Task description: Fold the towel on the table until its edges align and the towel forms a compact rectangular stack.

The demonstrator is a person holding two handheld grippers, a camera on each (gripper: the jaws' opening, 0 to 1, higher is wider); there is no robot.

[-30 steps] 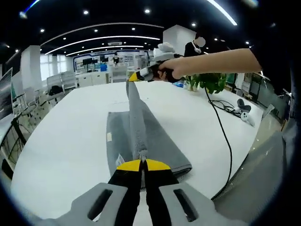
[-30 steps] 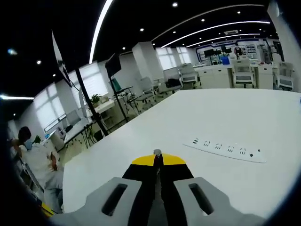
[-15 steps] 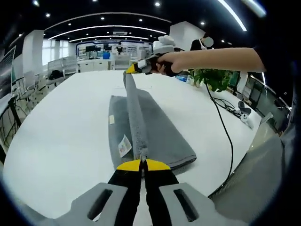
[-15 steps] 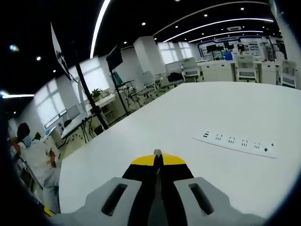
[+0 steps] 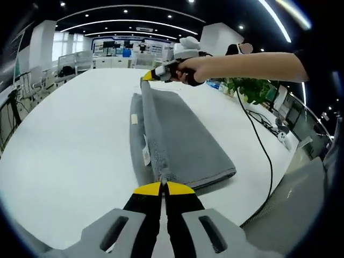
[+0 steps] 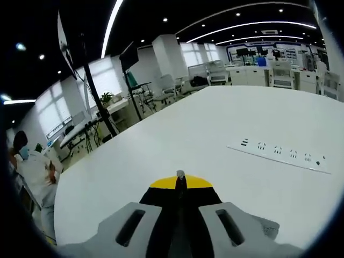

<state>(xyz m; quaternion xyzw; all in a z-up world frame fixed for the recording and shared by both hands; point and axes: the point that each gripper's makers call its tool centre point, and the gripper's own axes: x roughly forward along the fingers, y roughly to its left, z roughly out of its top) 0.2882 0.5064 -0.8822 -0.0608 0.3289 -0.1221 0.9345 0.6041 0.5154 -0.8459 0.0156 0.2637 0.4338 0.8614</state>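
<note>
Towel [image 5: 183, 140] edge, pinched shut by both hand-held grippers [image 5: 163, 186] [image 5: 152, 76], has been lowered toward the surface [image 5: 64, 150]; fold nearly laid.

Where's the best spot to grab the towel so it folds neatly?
Probably the corners of its long lifted edge, one from each end, as now. The left gripper is shut on the near corner of the grey towel and the right gripper pinches the far one. That edge is pulled straight between them, so it should lay over evenly.
</note>
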